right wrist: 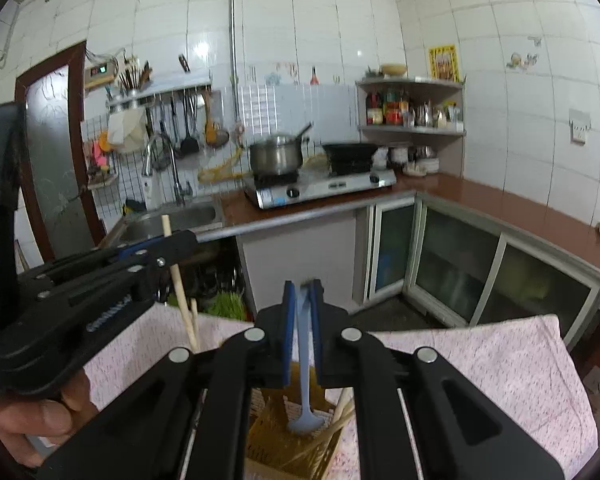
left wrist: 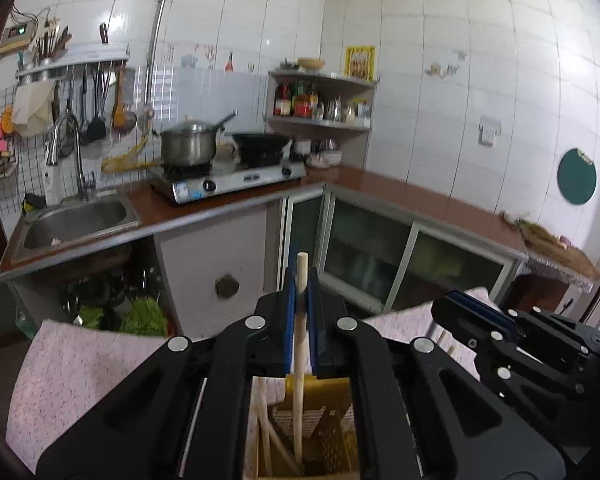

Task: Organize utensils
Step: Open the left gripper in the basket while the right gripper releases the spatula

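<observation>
My left gripper point(left wrist: 301, 280) is shut on a pale wooden chopstick point(left wrist: 299, 360) that stands upright with its lower end inside a yellow slotted utensil holder point(left wrist: 332, 432). More wooden chopsticks point(left wrist: 274, 440) lean in the holder. My right gripper point(right wrist: 303, 292) is shut on the handle of a light blue spoon point(right wrist: 304, 376), held upright with its bowl down in the same yellow holder point(right wrist: 272, 436). The left gripper point(right wrist: 156, 254) with its chopstick point(right wrist: 178, 280) shows at the left of the right wrist view. The right gripper point(left wrist: 464, 300) shows at the right of the left wrist view.
The holder stands on a table with a pink patterned cloth point(right wrist: 480, 360). Beyond are a brown L-shaped counter point(left wrist: 400, 192), a sink point(left wrist: 76, 224), a gas stove point(left wrist: 236, 180) with a steel pot and a black wok, and a corner shelf of bottles point(left wrist: 320, 104).
</observation>
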A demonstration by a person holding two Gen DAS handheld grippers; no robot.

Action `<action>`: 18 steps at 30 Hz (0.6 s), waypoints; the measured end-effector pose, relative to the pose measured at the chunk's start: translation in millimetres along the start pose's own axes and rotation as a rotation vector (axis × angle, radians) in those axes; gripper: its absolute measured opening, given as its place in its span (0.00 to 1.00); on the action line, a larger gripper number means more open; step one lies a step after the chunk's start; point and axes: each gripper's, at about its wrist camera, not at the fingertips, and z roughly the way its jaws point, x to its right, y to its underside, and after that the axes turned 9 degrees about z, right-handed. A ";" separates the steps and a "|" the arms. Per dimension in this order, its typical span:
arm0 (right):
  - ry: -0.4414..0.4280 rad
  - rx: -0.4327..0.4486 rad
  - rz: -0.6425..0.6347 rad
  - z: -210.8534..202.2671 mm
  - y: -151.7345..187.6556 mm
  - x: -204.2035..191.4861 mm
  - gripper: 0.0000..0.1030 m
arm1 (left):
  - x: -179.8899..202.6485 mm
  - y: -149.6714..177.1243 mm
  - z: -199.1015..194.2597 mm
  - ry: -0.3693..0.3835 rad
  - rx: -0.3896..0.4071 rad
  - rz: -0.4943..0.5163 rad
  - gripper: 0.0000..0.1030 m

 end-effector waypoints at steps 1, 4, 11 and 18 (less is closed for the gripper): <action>0.010 -0.001 0.006 0.7 0.3 1.8 0.08 | -1.5 2.5 2.7 -0.004 -0.016 -0.002 0.16; 0.022 0.022 0.016 -5.6 -4.6 5.6 0.08 | -7.7 7.3 2.1 -0.015 -0.027 -0.019 0.25; 0.041 0.045 0.021 -21.9 -12.2 11.2 0.08 | -15.5 5.4 -14.0 -0.031 -0.004 -0.036 0.27; 0.058 0.054 0.028 -41.4 -10.7 19.3 0.08 | -8.9 11.9 -34.9 -0.037 -0.007 -0.028 0.27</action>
